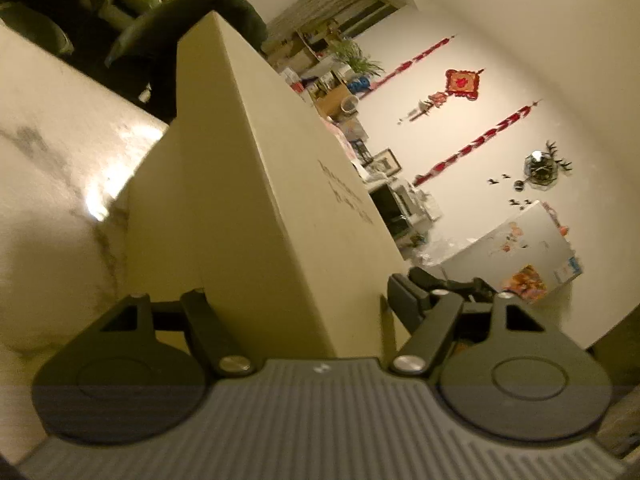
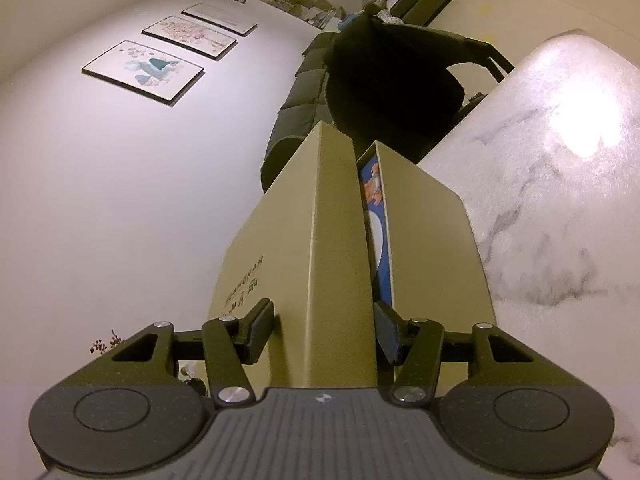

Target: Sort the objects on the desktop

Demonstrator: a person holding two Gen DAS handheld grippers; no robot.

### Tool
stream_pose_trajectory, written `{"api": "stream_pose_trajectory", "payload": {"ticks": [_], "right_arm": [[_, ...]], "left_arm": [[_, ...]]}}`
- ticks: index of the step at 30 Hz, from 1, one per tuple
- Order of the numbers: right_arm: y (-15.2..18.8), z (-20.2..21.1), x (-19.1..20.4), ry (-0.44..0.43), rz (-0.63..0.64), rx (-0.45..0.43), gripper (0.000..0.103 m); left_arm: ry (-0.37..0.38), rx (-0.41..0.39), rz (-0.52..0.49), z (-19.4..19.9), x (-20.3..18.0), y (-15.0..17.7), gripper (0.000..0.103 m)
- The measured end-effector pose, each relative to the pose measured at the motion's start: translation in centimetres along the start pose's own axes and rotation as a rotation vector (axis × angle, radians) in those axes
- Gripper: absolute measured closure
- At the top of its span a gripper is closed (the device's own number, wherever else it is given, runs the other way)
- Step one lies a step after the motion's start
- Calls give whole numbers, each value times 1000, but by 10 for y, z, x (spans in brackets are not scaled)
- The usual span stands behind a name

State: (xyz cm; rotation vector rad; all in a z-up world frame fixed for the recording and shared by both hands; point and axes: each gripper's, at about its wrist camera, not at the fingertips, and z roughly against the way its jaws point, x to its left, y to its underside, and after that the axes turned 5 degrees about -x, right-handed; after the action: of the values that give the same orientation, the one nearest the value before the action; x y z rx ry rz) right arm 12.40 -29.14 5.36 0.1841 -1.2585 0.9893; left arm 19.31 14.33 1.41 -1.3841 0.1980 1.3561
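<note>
The right gripper (image 2: 324, 334) clamps the box lid (image 2: 340, 248) between its fingers, one finger inside the gap. The left gripper (image 1: 294, 300) straddles the box (image 1: 256, 208) part-open, apparently steadying it above the table (image 1: 60, 160).

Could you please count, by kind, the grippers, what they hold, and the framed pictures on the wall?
grippers: 2 (left gripper, right gripper)
beige box: 1
blue printed item inside the box: 1
framed pictures: 3
Total: 7
</note>
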Motion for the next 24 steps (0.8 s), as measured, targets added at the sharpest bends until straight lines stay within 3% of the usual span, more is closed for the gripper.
{"api": "stream_pose_trajectory", "payload": {"ticks": [11, 24], "right_arm": [[10, 11, 12, -9, 51, -4, 46], [20, 34, 3, -31, 31, 28, 46]], "left_arm": [[6, -7, -13, 10, -8, -2, 29], [19, 67, -120, 8, -18, 9, 25]]}}
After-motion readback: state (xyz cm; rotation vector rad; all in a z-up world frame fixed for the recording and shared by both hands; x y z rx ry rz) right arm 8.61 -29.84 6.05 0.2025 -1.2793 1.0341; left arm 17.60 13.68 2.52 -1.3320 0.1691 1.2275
